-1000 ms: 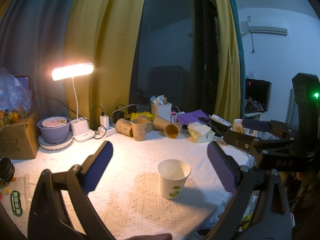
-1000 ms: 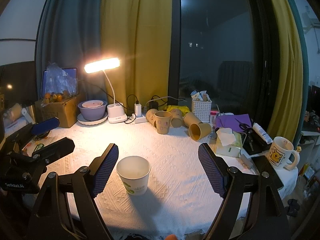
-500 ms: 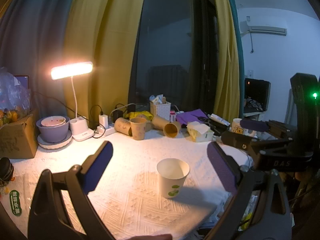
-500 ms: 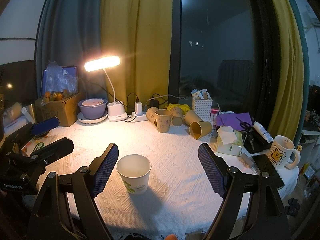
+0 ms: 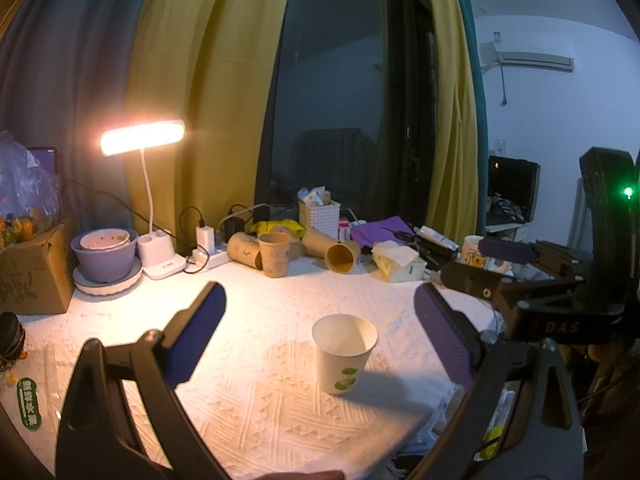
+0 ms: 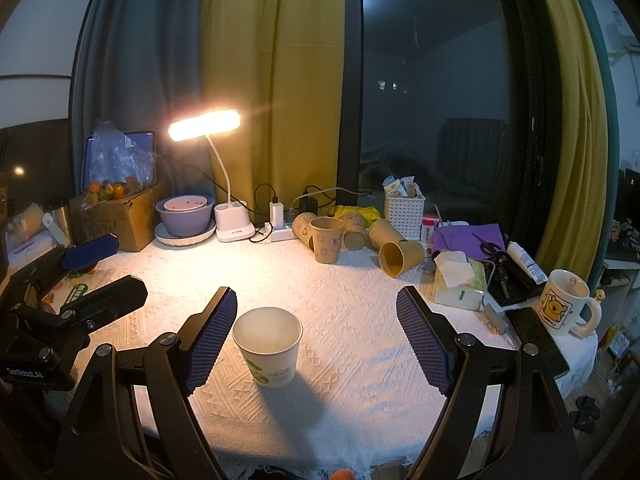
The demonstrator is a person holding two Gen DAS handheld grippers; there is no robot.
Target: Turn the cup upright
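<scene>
White paper cup (image 6: 267, 346) stands upright, unmoved since earlier, free between both wide-open tongs: left gripper (image 5: 320, 338), right gripper (image 6: 316, 336); task looks done.

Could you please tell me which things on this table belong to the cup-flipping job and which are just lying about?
Part of the job:
white paper cup, standing upright, mouth up
left gripper, jaws open
right gripper, jaws open

Just lying about:
brown paper cups
desk lamp
purple bowl
tissue box
cartoon mug

Dim room; glaring desk lamp (image 6: 205, 125) casts shadows, fisheye-warped edges.
</scene>
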